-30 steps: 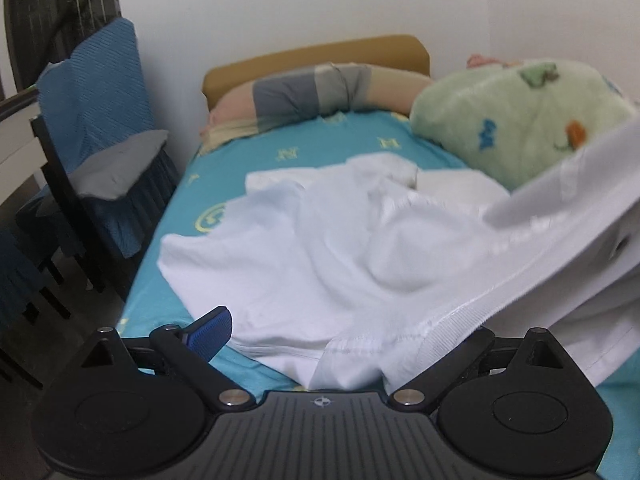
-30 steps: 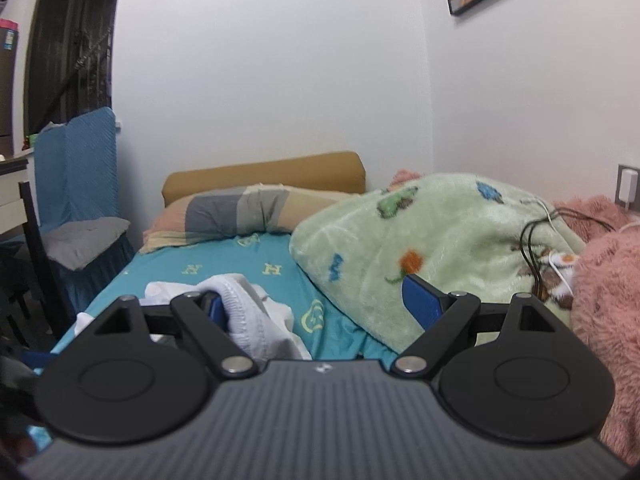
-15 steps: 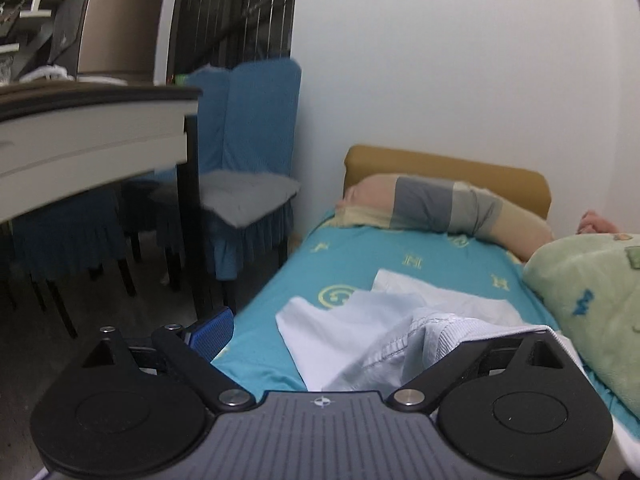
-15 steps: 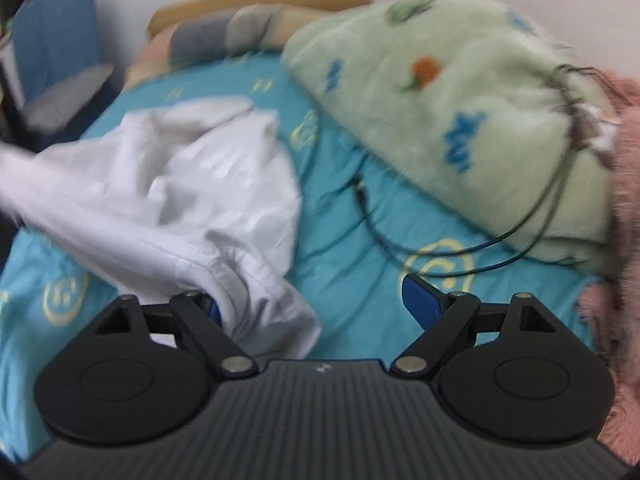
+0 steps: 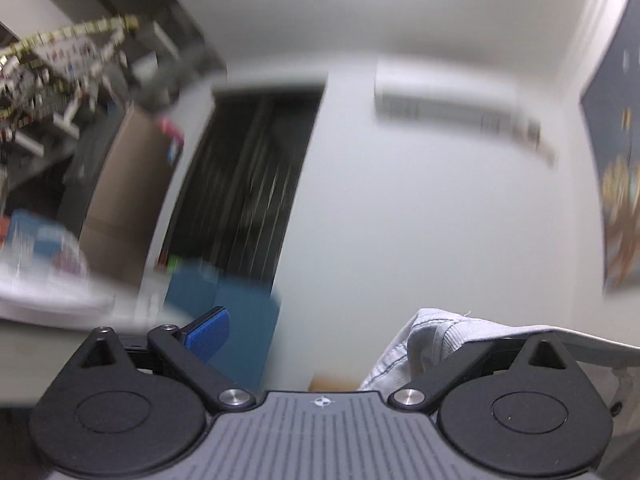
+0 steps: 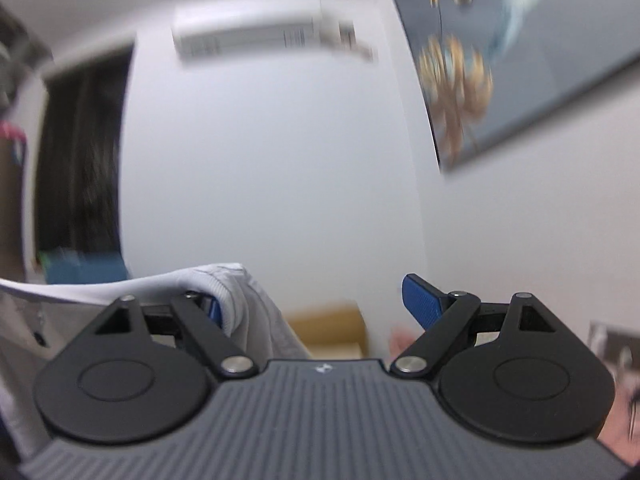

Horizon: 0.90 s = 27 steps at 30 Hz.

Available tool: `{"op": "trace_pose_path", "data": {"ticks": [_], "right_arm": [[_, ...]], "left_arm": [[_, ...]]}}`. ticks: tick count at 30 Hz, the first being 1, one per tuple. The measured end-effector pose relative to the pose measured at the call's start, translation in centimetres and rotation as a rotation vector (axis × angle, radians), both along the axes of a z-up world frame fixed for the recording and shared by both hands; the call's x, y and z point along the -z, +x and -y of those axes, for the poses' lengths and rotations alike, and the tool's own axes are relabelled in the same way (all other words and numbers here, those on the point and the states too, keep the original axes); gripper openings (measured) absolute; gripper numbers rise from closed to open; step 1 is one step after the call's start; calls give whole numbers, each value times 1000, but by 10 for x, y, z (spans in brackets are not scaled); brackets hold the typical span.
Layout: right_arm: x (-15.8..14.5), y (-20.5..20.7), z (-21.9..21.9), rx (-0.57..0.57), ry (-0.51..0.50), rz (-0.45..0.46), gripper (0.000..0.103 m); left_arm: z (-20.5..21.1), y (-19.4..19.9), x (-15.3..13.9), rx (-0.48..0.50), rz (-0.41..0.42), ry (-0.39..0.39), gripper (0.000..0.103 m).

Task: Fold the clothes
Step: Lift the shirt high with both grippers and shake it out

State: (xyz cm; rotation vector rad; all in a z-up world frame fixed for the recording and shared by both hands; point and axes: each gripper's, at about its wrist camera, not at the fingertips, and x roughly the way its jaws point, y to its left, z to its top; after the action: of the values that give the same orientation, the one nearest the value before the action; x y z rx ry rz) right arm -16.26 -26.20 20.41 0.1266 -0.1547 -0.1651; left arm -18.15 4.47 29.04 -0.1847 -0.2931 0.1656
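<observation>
1. Left wrist view: the camera looks up across a blurred room. The left gripper fills the lower part of the frame, and its jaws stand spread wide.
2. Its blue left pad sits at about eight o'clock from the frame's centre, bare, with nothing touching it.
3. The white garment is draped over the right finger at about five o'clock. The cloth covers that pad, and a stitched hem runs off toward the right edge. It looks hooked over the one finger and not pinched between two.
4. Beyond it, a dark doorway stands at about ten o'clock. A wall air conditioner hangs at one o'clock, and a framed picture is at three o'clock.
5. A blue chair back rises just behind the bare pad.
6. Right wrist view: the right gripper also has its jaws spread wide, angled slightly upward.
7. Here the white garment hangs over the left finger at about seven o'clock and stretches away to the left edge.
8. The blue right pad at four o'clock is bare.
9. The air conditioner sits at twelve o'clock, and the framed picture at two o'clock.
10. A tan headboard, blurred, shows low between the fingers.
</observation>
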Motion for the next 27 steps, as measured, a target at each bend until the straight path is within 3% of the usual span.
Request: {"op": "trace_pose_path", "data": {"ticks": [4, 7, 10, 12, 17, 22, 27], "right_arm": [[-60, -39, 3, -50, 5, 146, 86], [-87, -58, 0, -48, -34, 219, 87], [-104, -66, 0, -24, -72, 277, 88], [-105, -54, 1, -1, -88, 279, 89], [-62, 20, 2, -28, -59, 105, 88], [21, 116, -7, -19, -106, -102, 88], [110, 247, -14, -50, -94, -273, 88]], "left_arm": [[-1, -38, -64, 33, 132, 39, 103], [5, -58, -93, 49, 186, 86, 103], [12, -56, -101, 77, 193, 117, 103], [16, -41, -94, 99, 156, 124, 103], [4, 46, -35, 133, -31, 97, 103], [-1, 160, 62, 147, -246, 106, 103], [-12, 292, 163, 109, -424, 108, 103]]}}
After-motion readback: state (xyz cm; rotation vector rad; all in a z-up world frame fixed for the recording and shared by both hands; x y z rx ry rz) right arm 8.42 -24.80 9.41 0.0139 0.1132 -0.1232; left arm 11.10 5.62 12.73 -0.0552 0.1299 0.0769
